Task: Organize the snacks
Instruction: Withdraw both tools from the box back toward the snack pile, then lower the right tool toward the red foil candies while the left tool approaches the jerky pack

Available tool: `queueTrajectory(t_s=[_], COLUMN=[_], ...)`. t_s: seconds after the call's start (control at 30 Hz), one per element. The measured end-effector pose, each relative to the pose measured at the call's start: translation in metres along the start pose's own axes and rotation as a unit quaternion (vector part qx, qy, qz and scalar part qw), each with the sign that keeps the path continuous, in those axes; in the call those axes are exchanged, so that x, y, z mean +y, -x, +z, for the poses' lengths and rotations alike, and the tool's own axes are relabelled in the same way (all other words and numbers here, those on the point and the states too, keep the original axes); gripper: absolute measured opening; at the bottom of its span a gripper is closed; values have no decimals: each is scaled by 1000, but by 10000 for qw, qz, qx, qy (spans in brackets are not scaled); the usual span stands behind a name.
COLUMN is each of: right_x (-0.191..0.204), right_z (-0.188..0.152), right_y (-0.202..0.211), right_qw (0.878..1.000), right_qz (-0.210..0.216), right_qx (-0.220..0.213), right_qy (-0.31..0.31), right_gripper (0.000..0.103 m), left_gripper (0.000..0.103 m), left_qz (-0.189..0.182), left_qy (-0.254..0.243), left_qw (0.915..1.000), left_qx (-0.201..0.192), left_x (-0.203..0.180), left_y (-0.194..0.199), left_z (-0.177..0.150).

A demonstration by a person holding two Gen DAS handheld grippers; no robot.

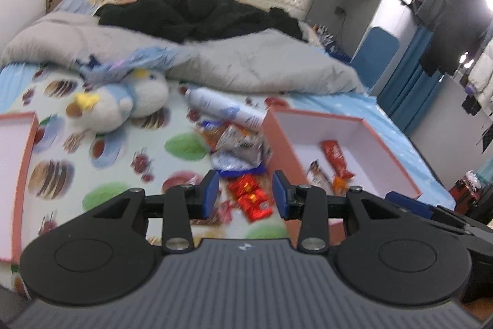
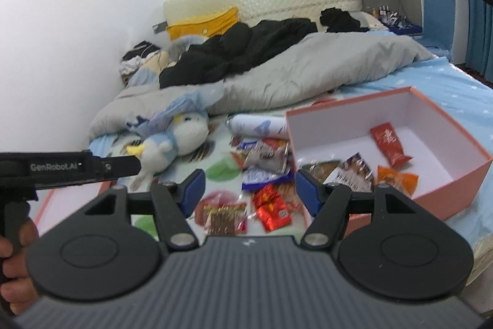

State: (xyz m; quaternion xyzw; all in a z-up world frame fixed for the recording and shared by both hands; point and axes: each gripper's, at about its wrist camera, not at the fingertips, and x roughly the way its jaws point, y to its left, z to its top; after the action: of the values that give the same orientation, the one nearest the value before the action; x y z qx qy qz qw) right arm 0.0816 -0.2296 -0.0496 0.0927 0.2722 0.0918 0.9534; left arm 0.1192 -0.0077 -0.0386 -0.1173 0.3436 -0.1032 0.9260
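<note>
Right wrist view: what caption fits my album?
Open right gripper above loose snacks beside a pink box on the bed.

A loose heap of snack packets (image 2: 265, 165) lies on the patterned bedsheet at centre frame: silver and blue wrappers, and nearer the camera a pair of shiny red packets (image 1: 251, 201). To the right sits an open pink box (image 2: 443, 125) with a white inside, holding a long red packet (image 2: 389, 145), an orange packet (image 2: 397, 176) and two printed ones.
</note>
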Motion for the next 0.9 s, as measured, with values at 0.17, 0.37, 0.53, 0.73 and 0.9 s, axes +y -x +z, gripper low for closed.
queueTrajectory(t_s=[0.17, 0.37, 0.53, 0.73, 0.9], right_x=[11, 16, 26, 33, 37], right_z=[-27, -57, -73, -81, -83], right_y=[-7, -22, -32, -45, -61], right_qw=[9995, 9985, 9969, 9947, 9934], right_qz=[-112, -26, -13, -74, -134], right_qx=[-13, 231, 298, 258, 282], right_qy=[311, 489, 727, 993, 1107], right_gripper=[67, 67, 67, 66, 65], left_gripper=[44, 44, 44, 50, 53], left_qz=[143, 373, 516, 584, 587], left_qy=[167, 228, 293, 483, 535], left_qw=[9997, 9983, 9961, 9932, 9912], left_qx=[64, 391, 647, 888, 1056], left_x=[19, 34, 45, 59, 69], left_y=[-10, -26, -46, -80, -111], left_z=[-15, -36, -47, -47, -43])
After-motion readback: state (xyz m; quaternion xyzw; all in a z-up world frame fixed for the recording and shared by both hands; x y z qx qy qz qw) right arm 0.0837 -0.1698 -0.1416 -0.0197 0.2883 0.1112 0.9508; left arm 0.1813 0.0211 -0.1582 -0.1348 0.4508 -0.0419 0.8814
